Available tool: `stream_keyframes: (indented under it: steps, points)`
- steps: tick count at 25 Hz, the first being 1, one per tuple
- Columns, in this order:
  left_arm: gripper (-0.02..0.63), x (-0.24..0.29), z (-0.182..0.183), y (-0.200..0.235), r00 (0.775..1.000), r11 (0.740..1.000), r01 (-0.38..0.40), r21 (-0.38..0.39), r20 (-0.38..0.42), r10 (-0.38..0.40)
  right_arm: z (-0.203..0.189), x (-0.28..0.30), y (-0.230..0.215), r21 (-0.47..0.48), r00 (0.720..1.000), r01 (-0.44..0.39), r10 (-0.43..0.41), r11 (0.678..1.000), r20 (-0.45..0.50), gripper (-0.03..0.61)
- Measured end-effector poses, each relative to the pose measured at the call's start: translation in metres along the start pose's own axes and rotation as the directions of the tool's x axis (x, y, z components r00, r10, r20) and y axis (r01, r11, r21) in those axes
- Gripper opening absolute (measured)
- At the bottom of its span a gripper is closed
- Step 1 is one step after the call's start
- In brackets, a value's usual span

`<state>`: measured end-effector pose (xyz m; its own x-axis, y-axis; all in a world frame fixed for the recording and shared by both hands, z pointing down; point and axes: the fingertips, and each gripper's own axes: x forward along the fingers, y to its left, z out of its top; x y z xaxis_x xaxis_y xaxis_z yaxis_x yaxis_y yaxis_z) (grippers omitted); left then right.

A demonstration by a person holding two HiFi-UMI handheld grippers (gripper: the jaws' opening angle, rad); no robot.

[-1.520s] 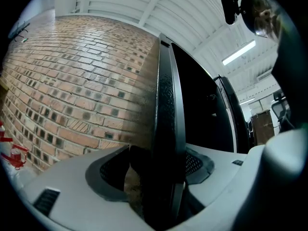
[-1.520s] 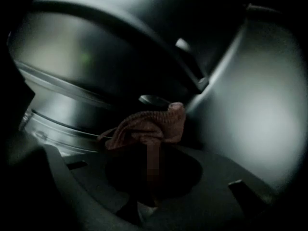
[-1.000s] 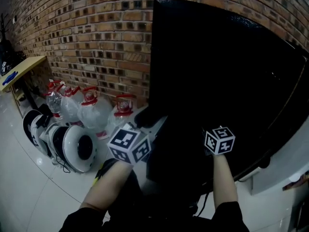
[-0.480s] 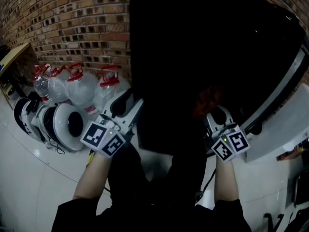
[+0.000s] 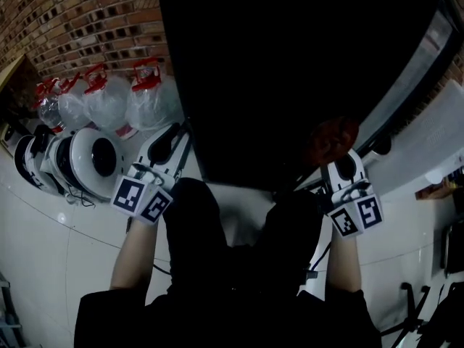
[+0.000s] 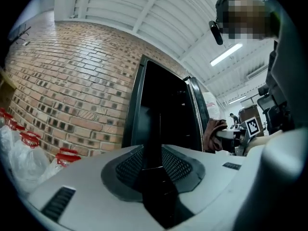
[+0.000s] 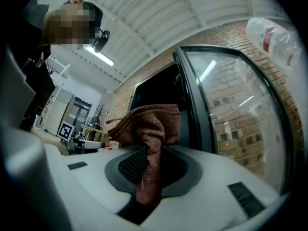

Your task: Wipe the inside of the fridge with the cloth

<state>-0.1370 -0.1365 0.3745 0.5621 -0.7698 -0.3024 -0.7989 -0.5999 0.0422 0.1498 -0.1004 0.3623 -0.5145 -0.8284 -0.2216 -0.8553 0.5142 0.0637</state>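
Right gripper view showed the right tool [image 7: 150,154] pinching a rust-brown woven cloth [image 7: 153,121] before the tall black open fridge [image 7: 159,88]. The left tool [image 6: 153,154] (empty) had just been closing, its jaws narrowly apart.

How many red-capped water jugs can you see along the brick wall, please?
4 water jugs by the brick wall, left of the fridge: one nearest it, a second, a third, the farthest. Others may be hidden behind them.

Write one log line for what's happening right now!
right gripper: shut on cloth | left gripper: empty, jaws just closing | fridge: door open, dark inside
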Motion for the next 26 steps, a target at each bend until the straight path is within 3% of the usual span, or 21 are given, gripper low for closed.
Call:
stream_keyframes:
  steps: [6,11,13,18,20,22,26]
  points:
    - [0.112,0.0,-0.019,-0.021,0.999,1.0,0.019,-0.004,-0.032,-0.019,-0.018,-0.02,0.0,-0.008,0.999,0.05,-0.05,0.999,-0.018,0.071]
    - [0.079,-0.005,-0.02,-0.021,1.0,0.999,-0.017,-0.034,-0.019,0.016,-0.037,-0.026,0.003,-0.048,0.997,0.068,-0.069,0.997,-0.035,0.069]
    - [0.034,-0.007,-0.02,-0.028,0.999,1.0,-0.03,0.003,-0.025,0.03,-0.045,-0.026,0.003,-0.032,0.997,0.071,-0.072,0.997,-0.039,0.069]
    - [0.028,0.001,-0.03,-0.056,0.995,0.985,0.017,0.171,-0.099,0.0,-0.049,-0.027,-0.01,0.055,0.994,0.112,-0.111,0.992,-0.013,0.069]
    - [0.005,0.002,-0.03,-0.059,0.996,0.98,0.028,0.199,-0.09,-0.01,-0.053,-0.024,-0.011,0.051,0.992,0.123,-0.122,0.991,-0.027,0.069]
    - [0.005,0.0,-0.027,-0.055,0.998,0.986,0.018,0.167,-0.063,-0.008,-0.057,-0.021,-0.008,0.025,0.991,0.124,-0.123,0.992,-0.047,0.069]
    - [0.0,-0.012,-0.021,-0.036,0.999,0.999,-0.03,0.016,-0.011,0.03,-0.064,-0.016,-0.004,0.016,0.99,0.118,-0.117,0.993,-0.082,0.069]
